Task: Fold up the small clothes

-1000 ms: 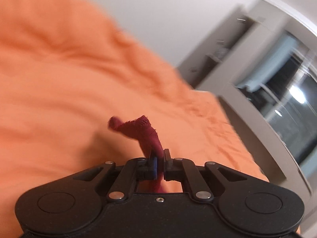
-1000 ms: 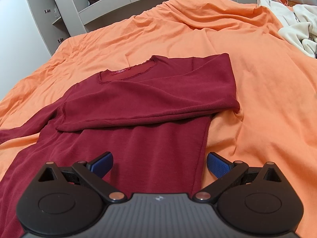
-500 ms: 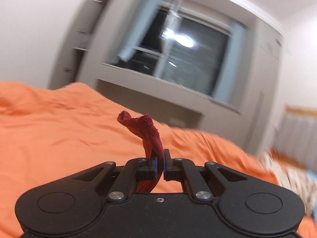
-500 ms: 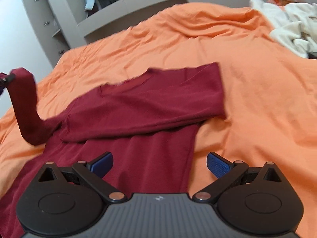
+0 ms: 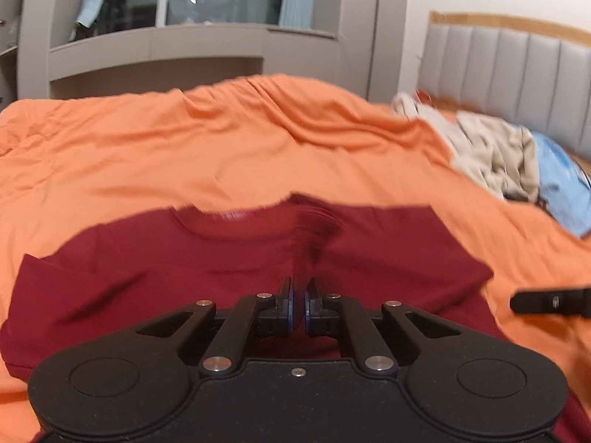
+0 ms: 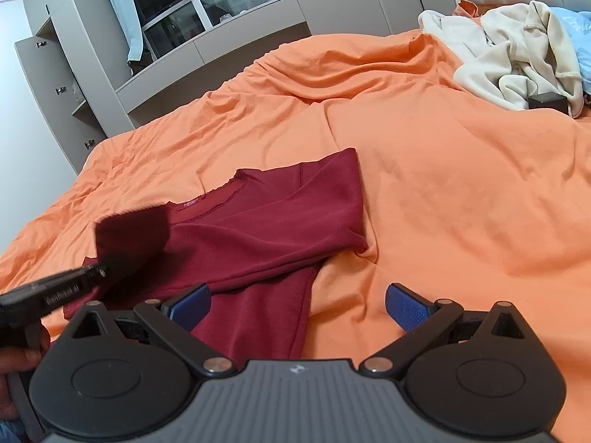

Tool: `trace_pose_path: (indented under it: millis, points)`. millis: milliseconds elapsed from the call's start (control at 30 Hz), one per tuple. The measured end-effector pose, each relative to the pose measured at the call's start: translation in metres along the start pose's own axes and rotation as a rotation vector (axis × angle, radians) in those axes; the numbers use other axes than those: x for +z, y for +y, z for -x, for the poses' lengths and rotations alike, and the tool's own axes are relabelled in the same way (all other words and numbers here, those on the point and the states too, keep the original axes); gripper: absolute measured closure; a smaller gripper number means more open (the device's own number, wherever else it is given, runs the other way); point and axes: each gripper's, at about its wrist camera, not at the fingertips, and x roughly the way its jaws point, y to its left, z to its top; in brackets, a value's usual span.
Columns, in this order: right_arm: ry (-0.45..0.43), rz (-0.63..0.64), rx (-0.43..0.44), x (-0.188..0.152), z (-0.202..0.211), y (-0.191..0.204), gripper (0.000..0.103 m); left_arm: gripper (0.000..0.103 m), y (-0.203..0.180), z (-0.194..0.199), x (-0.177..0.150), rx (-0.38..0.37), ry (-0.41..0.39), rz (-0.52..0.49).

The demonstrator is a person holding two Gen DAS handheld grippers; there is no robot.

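A dark red long-sleeved shirt (image 6: 266, 229) lies on the orange bed cover (image 6: 461, 192), its right sleeve folded across the chest. My left gripper (image 5: 299, 295) is shut on the shirt's left sleeve (image 5: 310, 236), which blurs upward from the fingers over the shirt (image 5: 166, 269). In the right wrist view the left gripper (image 6: 101, 271) comes in from the left edge, with the sleeve (image 6: 133, 236) hanging over the shirt's left shoulder. My right gripper (image 6: 295, 301) stands open just above the shirt's lower right edge, nothing between its blue pads (image 6: 406, 306).
A heap of cream and light blue clothes (image 6: 517, 51) lies at the far right of the bed, with a small black box (image 6: 546, 102) beside it. Grey cabinets and a window (image 6: 207, 22) run behind the bed; a padded headboard (image 5: 517, 77) stands right.
The left gripper has swung the held sleeve from out at the left side up and over onto the shirt's body. The right gripper has drifted slightly right, staying open.
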Motion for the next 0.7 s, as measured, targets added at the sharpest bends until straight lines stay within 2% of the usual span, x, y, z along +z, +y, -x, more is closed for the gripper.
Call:
trace_pose_path:
  millis: [133,200,300,367,467,600,700]
  points:
    - [0.004,0.004,-0.007,-0.001,-0.002,0.001,0.000,0.093,-0.002,0.003,-0.010,-0.057,0.061,0.002]
    - [0.007,0.003,-0.012,-0.001,-0.003,0.001,0.000,0.086,0.000,0.003,-0.011,-0.085,0.092,-0.002]
    - [0.008,0.003,-0.021,-0.001,-0.005,0.002,0.000,0.068,0.001,0.004,-0.014,-0.117,0.130,0.003]
    - [0.006,0.006,-0.024,-0.001,-0.005,0.003,0.000,0.047,0.000,0.007,-0.014,-0.126,0.139,0.006]
    - [0.007,0.010,-0.026,-0.001,-0.005,0.004,0.000,0.026,0.000,0.013,-0.012,-0.128,0.136,0.015]
    - [0.011,0.025,-0.033,-0.001,-0.008,0.008,0.000,0.013,0.004,0.026,-0.009,-0.125,0.129,0.029]
    - [0.011,0.045,-0.031,0.000,-0.010,0.015,0.000,0.004,0.015,0.040,-0.008,-0.081,0.108,0.028]
